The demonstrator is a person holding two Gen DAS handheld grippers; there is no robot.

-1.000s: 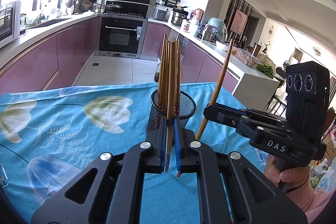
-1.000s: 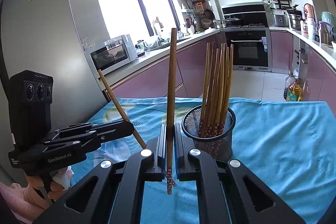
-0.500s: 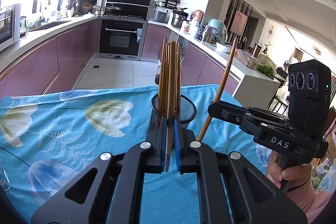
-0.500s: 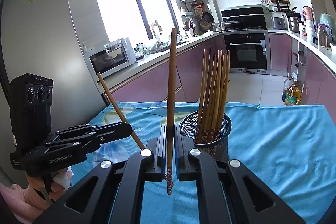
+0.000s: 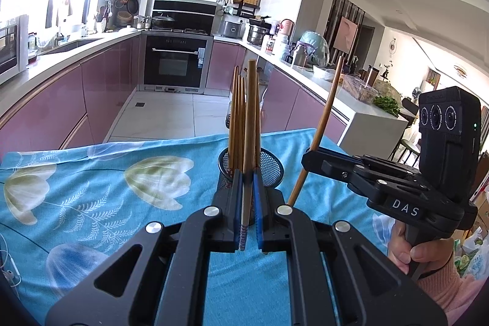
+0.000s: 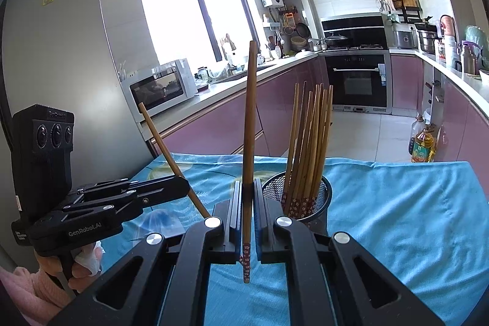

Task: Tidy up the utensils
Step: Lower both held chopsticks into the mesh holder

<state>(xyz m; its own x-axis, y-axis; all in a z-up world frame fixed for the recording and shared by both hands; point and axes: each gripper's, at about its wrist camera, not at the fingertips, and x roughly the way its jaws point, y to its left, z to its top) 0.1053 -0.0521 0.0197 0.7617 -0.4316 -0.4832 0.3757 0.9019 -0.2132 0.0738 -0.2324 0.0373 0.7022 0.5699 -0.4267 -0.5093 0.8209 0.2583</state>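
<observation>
Bamboo chopstick stands pinched upright in my left gripper, just before the mesh holder. From the right wrist, my right gripper clamps another chopstick; next, I judge, lower each into the holder.

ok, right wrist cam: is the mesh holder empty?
No, the mesh holder has a bunch of chopsticks standing upright in it on the blue tablecloth.

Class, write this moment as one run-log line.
left gripper: shut on chopstick | right gripper: shut on second chopstick | mesh holder: holds chopsticks | cloth: blue
</observation>
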